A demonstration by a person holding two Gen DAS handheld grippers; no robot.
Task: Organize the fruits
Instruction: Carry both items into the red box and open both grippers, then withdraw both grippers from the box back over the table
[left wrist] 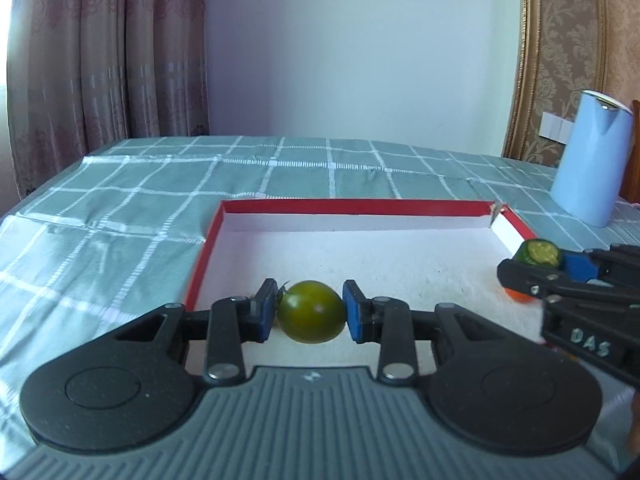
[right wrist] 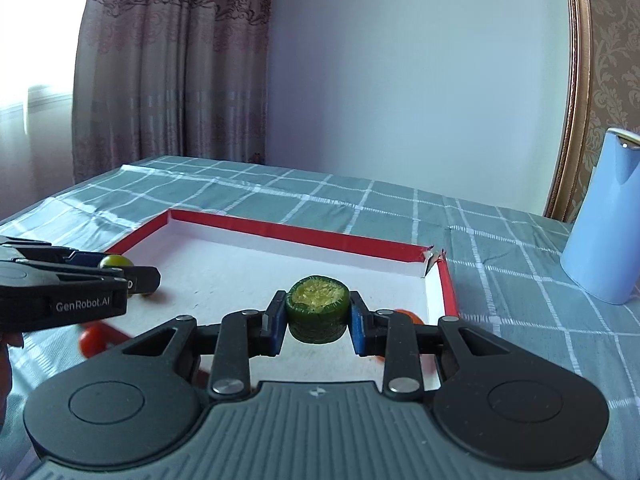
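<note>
Left tool (left wrist: 311, 312): clamps a round green tomato (left wrist: 311, 311).
Right tool (right wrist: 317, 315): grips a cut green fruit chunk (right wrist: 317, 314).
Setting: both above a shallow red-rimmed white cardboard tray (left wrist: 304, 207).

Checked green tablecloth (left wrist: 280, 184), patterned curtain (left wrist: 108, 48) at the back — pale blue jug (left wrist: 592, 164) standing right.

left claw (left wrist: 311, 312) black, blue pads | right claw (right wrist: 318, 316) same, ribbed grey base

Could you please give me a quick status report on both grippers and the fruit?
Left gripper shut on green tomato. Right gripper shut on cut green fruit. Both over red-rimmed tray. Nothing blocking.
</note>
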